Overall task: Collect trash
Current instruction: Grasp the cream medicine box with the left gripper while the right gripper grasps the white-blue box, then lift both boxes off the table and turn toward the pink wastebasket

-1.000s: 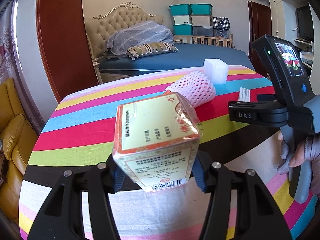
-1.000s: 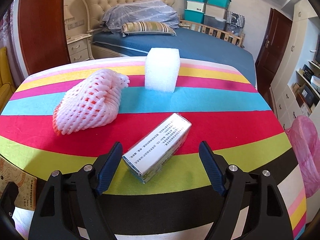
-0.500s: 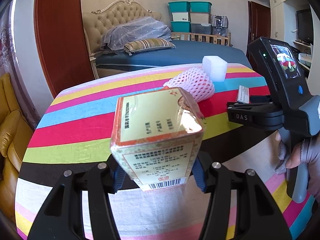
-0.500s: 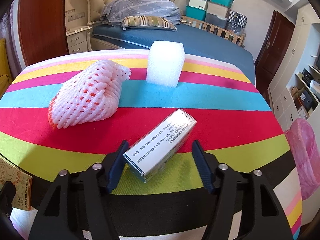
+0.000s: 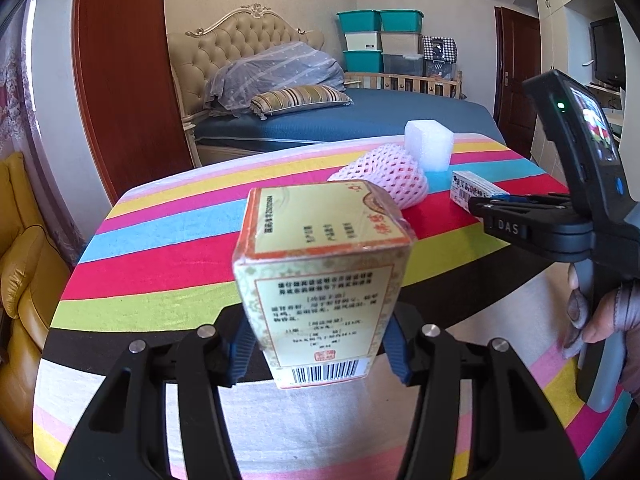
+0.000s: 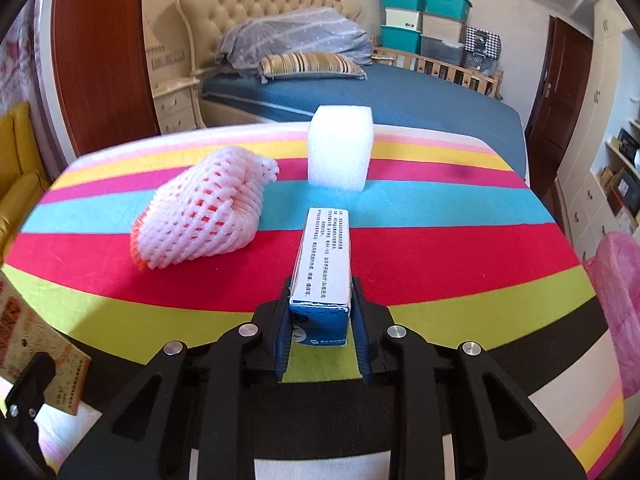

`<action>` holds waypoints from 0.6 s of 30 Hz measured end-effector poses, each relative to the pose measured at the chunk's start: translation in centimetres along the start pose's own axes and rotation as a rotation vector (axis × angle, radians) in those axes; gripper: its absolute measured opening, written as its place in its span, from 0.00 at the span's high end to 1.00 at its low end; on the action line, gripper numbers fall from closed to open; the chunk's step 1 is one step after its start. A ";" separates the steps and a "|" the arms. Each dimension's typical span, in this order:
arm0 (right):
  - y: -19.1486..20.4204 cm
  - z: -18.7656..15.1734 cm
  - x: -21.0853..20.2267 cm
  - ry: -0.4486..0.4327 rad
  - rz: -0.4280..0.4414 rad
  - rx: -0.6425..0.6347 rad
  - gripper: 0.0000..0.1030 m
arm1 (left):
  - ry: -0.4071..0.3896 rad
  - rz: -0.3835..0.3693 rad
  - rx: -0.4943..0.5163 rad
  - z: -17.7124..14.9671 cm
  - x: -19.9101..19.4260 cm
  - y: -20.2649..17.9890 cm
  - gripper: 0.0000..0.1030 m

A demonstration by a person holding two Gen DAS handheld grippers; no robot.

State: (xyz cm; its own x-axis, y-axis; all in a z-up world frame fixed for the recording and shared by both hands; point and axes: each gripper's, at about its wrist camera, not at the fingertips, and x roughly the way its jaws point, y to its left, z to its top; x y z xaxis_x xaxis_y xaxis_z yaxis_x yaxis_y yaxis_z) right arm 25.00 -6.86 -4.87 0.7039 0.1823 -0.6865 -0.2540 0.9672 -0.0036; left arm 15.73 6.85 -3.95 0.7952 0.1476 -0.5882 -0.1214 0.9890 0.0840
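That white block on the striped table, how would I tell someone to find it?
Start at the table with the rainbow-striped cloth, in front of the blue bed. Near its far edge, on the magenta and blue stripes, stands the white foam block. Unlike the pink netted foam sleeve beside it and the printed blue-and-white box, it is plain, upright and unmarked.

Both grippers are matte black with cut-out linkage arms, silver round screws at the pivots and ribbed blue finger pads [image 5: 239, 344]. The right gripper [image 5: 478, 204], at three o'clock in the left view, bears white "DAS" lettering, a grey handle, a lit screen, a green light and a blue button.
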 end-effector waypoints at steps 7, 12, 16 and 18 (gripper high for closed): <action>0.7 -1.8 -2.0 -0.024 0.042 -0.061 0.76 | -0.015 0.000 0.007 0.1 -0.3 -0.2 0.49; 1.3 -3.3 -4.0 -0.043 0.068 -0.118 0.76 | -0.019 0.004 0.007 0.2 -0.3 -0.2 0.49; 0.3 -4.1 -5.1 -0.045 0.094 -0.112 0.76 | -0.022 0.011 0.013 0.1 -0.3 -0.5 0.49; -0.3 -4.7 -5.7 -0.050 0.098 -0.108 0.76 | -0.021 0.016 0.019 0.1 -0.3 -0.7 0.49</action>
State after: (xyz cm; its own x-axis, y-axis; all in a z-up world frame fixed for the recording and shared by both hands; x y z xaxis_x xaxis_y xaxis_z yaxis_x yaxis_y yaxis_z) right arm 17.95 -9.03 -4.43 0.7038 0.2856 -0.6505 -0.3910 0.9202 -0.0190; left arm 15.61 6.13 -3.74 0.8055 0.1629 -0.5697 -0.1226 0.9865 0.1088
